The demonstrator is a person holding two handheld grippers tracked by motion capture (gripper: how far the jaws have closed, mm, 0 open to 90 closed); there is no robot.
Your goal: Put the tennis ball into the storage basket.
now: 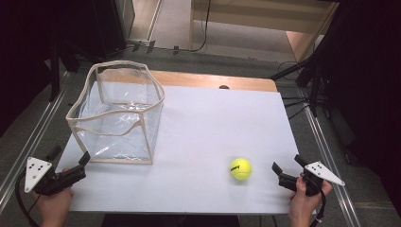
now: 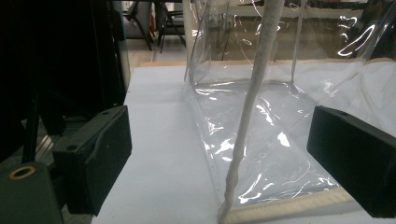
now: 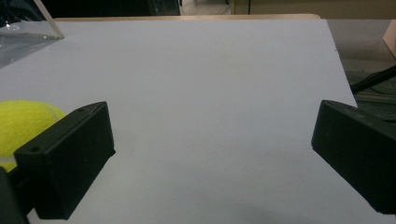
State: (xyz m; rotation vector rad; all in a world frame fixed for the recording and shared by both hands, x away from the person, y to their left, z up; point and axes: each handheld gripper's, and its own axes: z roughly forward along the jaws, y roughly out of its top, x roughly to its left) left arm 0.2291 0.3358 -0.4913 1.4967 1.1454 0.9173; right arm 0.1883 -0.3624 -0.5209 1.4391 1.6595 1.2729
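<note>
Two hand-held grippers (jaws apart) flank one tennis ball, one clear bag.

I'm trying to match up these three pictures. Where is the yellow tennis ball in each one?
High view: tennis ball lies low and right of centre on the white table.
Left gripper view: not in this picture.
Right gripper view: at the left edge, partly behind one jaw.
Shared landmark: the clear bag with its cream trim.
</note>
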